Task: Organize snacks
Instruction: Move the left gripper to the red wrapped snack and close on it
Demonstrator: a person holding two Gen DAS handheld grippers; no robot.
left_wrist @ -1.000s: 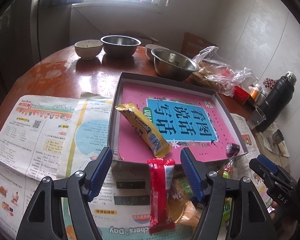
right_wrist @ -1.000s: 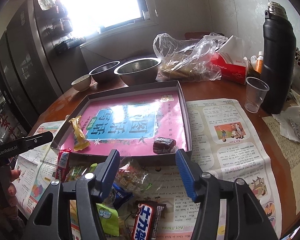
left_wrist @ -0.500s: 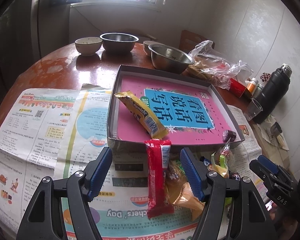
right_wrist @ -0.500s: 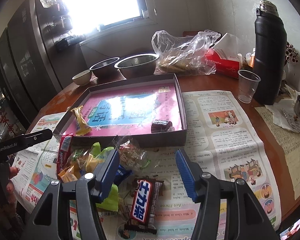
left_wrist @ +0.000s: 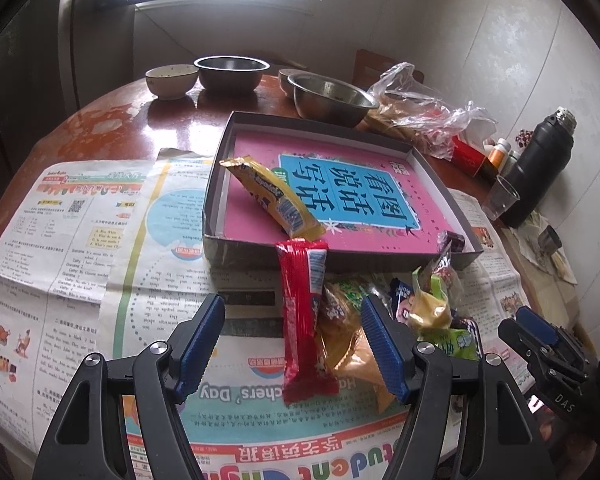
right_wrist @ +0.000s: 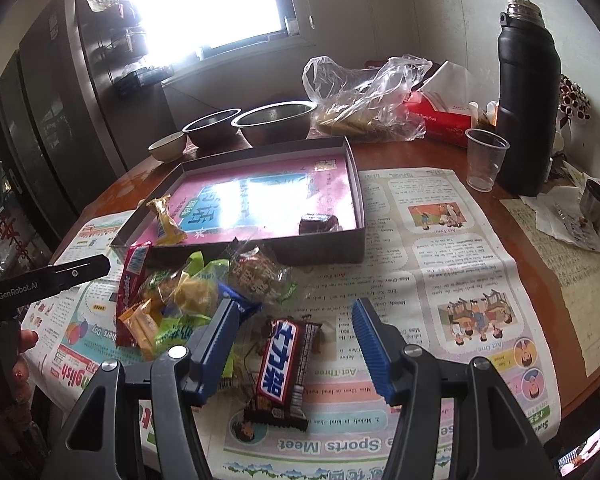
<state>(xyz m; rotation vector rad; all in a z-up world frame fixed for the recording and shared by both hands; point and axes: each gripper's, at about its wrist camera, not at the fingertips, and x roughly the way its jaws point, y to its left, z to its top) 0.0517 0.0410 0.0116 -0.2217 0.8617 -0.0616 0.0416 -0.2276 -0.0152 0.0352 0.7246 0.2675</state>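
Only a small part of the sorting is done — two snacks are already placed in the grey box (left_wrist: pixel 244 252): a yellow bar (left_wrist: pixel 274 200) near its front left corner and a dark candy (right_wrist: pixel 318 223) by the front right. The pile of snacks (right_wrist: pixel 188 296) is left on the newspaper (right_wrist: pixel 440 280) before the box. The left gripper (left_wrist: pixel 293 347) is spread around the red packet (left_wrist: pixel 304 320), the right gripper (right_wrist: pixel 296 354) is spread around the chocolate bar (right_wrist: pixel 280 364) — nothing is pinched yet.

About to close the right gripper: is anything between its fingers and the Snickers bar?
Nothing visible. The right gripper is open, and the Snickers bar lies flat on the newspaper between its fingers, clear of the snack pile.
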